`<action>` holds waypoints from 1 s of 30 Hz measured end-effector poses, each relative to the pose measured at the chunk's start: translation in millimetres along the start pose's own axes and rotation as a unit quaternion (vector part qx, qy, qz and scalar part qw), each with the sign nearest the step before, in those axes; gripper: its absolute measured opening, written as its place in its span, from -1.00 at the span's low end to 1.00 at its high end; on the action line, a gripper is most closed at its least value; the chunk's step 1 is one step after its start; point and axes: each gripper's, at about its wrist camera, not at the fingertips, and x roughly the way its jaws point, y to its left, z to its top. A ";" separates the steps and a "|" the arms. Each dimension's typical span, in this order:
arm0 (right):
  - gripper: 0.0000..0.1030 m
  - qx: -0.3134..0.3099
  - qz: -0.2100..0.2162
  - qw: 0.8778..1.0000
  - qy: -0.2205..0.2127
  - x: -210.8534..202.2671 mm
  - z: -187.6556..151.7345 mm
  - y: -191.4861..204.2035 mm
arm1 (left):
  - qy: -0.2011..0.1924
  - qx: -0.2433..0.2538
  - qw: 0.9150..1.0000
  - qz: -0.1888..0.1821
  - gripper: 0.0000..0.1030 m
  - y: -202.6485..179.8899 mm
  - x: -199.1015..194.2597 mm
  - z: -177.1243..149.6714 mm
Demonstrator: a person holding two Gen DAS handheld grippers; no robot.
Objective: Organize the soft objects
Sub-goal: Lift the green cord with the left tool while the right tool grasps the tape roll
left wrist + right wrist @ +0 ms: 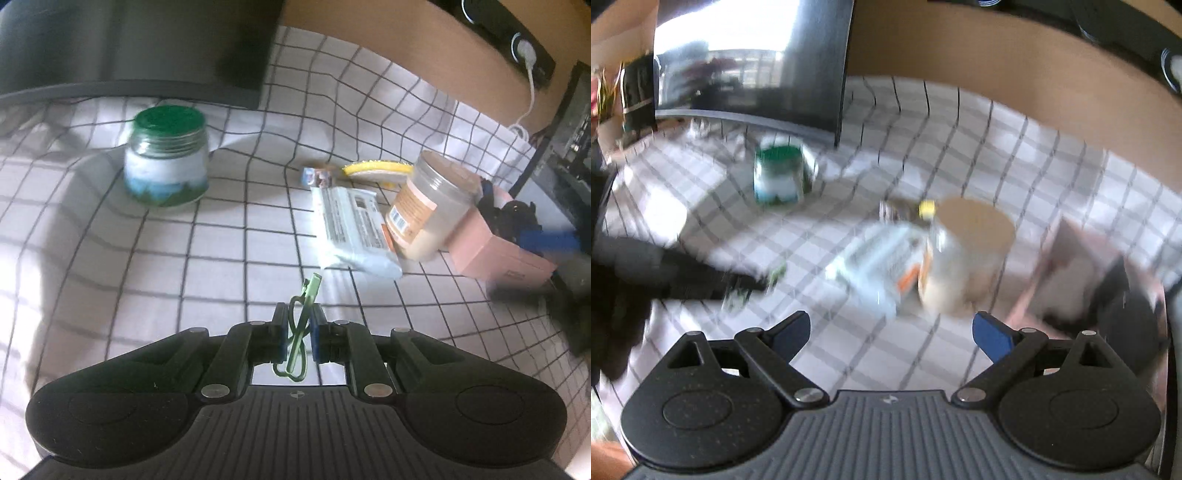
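Observation:
My left gripper (298, 321) is shut on a small green clip (301, 325) that sticks up between its blue pads, above the checked cloth. A white soft packet (351, 229) lies ahead and right of it, against a clear jar with an orange label (428, 206). A pink box (498, 247) holding dark items stands right of that jar. My right gripper (891, 334) is open and empty. In the blurred right wrist view the packet (875, 258), the jar (964, 254) and the pink box (1071, 266) lie ahead, and the left gripper reaches in from the left.
A green-lidded glass jar (166, 158) stands at the far left, also in the right wrist view (781, 173). A yellow-rimmed lid (378, 171) and a small printed packet (317, 176) lie behind the white packet. A dark monitor (129, 44) and a wooden wall with a power strip (524, 48) are behind.

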 end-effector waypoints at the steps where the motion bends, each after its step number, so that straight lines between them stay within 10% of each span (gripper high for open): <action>1: 0.85 0.003 0.003 1.000 -0.005 0.9 11.7 -0.5 | -0.005 -0.006 1.000 0.001 -0.72 3.7 -4.8 -2.2; 8: 0.84 0.071 0.050 0.996 -0.002 31.0 69.0 4.0 | -0.036 -0.053 0.998 0.010 -0.72 35.9 -34.1 -8.6; 30: 0.32 0.090 -0.125 0.988 -0.015 186.6 69.3 54.4 | -0.033 -0.133 0.990 0.038 -0.72 121.6 -62.1 -32.0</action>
